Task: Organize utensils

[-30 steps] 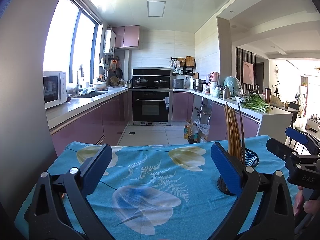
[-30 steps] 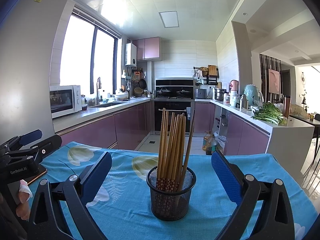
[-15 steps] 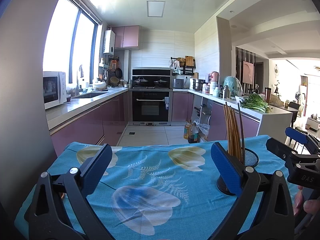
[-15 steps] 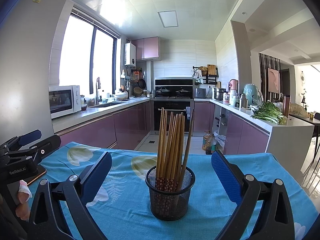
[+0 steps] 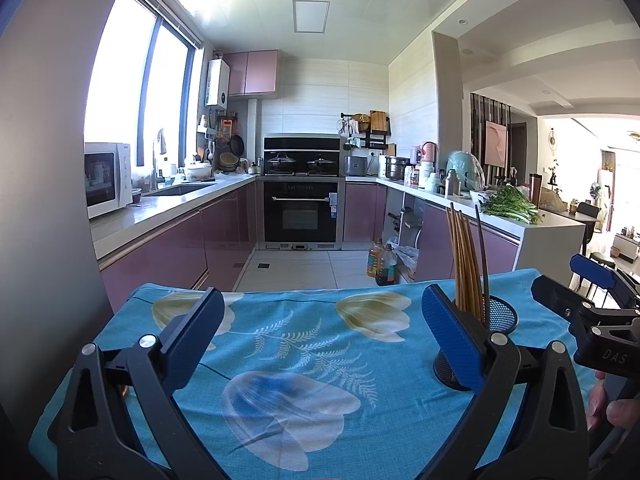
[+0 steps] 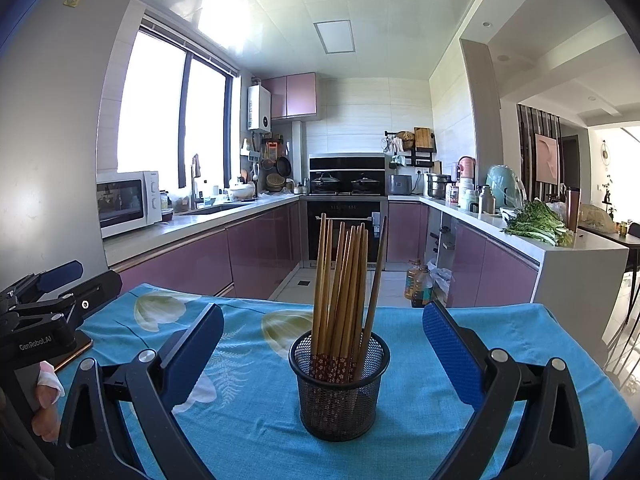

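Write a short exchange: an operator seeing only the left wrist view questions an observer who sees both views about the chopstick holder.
Operator: The mesh holder is half hidden here. Where does it sit for the right gripper?
Observer: It stands centred between that gripper's open fingers, touching neither.
Operator: Anything on the lower ends of the chopsticks?
Observer: Yes, a red flower-patterned band shows through the mesh.

Left gripper (image 5: pixel 322 334) spread wide, empty, over the blue floral tablecloth (image 5: pixel 296 360); black mesh holder (image 5: pixel 498 316) of wooden chopsticks (image 5: pixel 464 264) near the table's far right edge, behind the right finger; right gripper (image 5: pixel 592 304) beyond.
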`<action>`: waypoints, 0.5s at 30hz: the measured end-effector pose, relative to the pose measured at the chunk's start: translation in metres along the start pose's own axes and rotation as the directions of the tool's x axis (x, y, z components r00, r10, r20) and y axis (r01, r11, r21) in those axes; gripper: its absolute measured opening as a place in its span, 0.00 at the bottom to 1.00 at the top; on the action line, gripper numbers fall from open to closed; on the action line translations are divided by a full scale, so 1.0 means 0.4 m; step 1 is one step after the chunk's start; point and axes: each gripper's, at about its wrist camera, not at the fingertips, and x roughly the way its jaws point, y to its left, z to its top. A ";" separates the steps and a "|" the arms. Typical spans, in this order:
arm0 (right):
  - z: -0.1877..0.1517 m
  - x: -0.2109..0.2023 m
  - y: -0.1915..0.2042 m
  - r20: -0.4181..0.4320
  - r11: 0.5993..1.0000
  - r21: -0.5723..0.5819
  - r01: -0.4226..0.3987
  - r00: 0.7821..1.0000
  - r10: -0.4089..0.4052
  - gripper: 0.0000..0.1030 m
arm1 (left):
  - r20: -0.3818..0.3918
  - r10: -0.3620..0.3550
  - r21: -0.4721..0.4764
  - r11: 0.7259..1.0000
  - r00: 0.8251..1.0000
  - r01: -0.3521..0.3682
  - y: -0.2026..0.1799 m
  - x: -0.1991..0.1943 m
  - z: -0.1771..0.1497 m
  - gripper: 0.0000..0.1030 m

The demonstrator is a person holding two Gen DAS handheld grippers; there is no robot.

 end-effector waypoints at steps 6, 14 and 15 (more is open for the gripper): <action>-0.001 0.002 0.002 -0.001 1.000 0.001 0.000 1.000 0.000 0.94 | -0.001 -0.001 -0.002 1.000 1.000 0.001 0.001 0.000 0.001 0.95; -0.001 0.001 0.003 0.000 1.000 0.007 -0.001 1.000 0.001 0.94 | -0.001 -0.002 -0.002 1.000 1.000 0.002 0.001 0.000 0.002 0.95; -0.001 0.001 0.002 -0.001 1.000 0.005 0.000 1.000 0.000 0.94 | -0.001 -0.001 -0.002 1.000 1.000 0.001 0.001 0.000 0.002 0.95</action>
